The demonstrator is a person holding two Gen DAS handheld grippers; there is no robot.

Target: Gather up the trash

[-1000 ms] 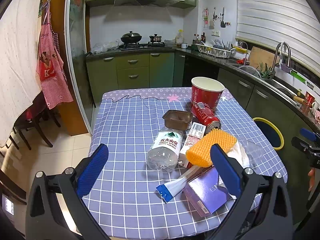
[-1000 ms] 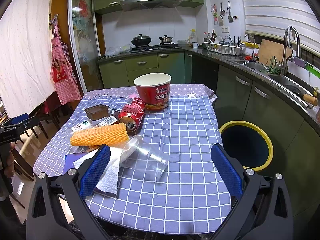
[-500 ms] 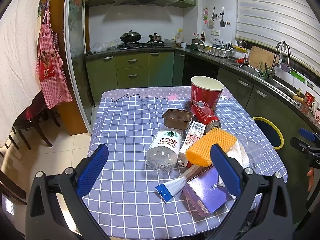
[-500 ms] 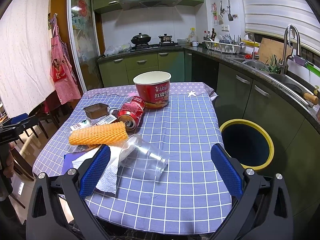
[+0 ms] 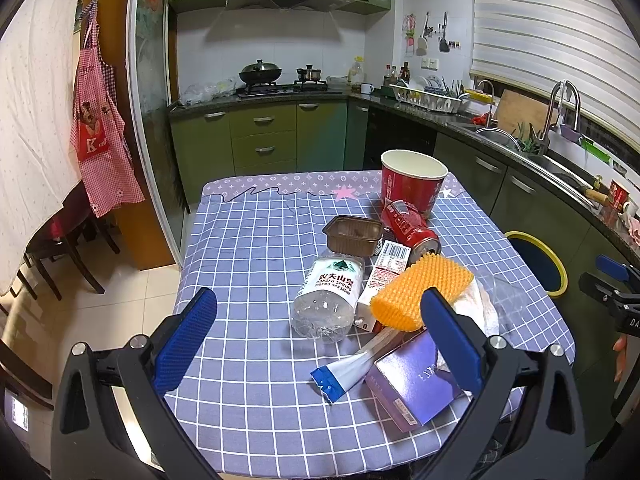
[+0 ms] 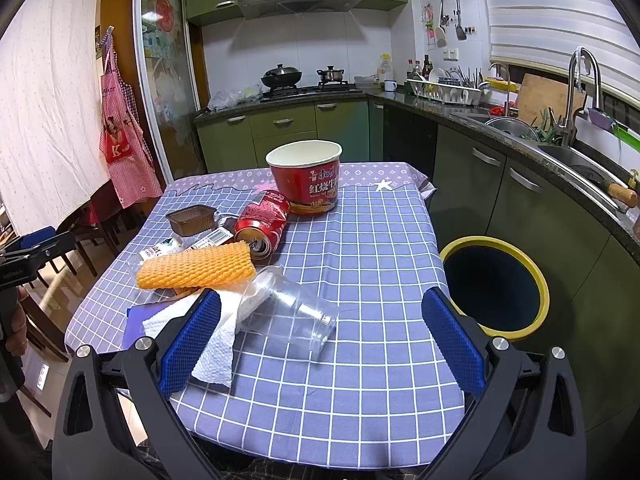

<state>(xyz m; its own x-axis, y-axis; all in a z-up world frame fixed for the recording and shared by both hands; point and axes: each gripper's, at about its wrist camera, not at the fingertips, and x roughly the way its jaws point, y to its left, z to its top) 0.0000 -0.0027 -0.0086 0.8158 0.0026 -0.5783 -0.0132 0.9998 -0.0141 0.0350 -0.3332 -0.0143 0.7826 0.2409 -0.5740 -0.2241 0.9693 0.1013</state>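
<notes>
Trash lies on a blue checked table point(image 5: 248, 248): a clear plastic bottle point(image 5: 330, 296), an orange foam net point(image 5: 420, 290), a red can point(image 5: 410, 228), a red noodle cup point(image 5: 412, 182), a brown tray point(image 5: 352, 234), a purple box point(image 5: 416, 384), a blue-white wrapper point(image 5: 348, 368). My left gripper point(image 5: 316, 338) is open and empty at the near edge. My right gripper point(image 6: 320, 340) is open and empty, just short of a clear plastic cup point(image 6: 286, 314) lying beside white tissue point(image 6: 216, 344). A yellow-rimmed bin point(image 6: 496, 280) stands right of the table.
Green kitchen cabinets point(image 6: 500, 192) and a sink counter point(image 6: 560, 152) run along the right. Chairs point(image 5: 60, 256) and a red apron point(image 5: 100, 120) are at the left. The other gripper shows at the right edge of the left wrist view point(image 5: 612, 288).
Both grippers have drifted very slightly; the trash has not moved and nothing was taken hold of.
</notes>
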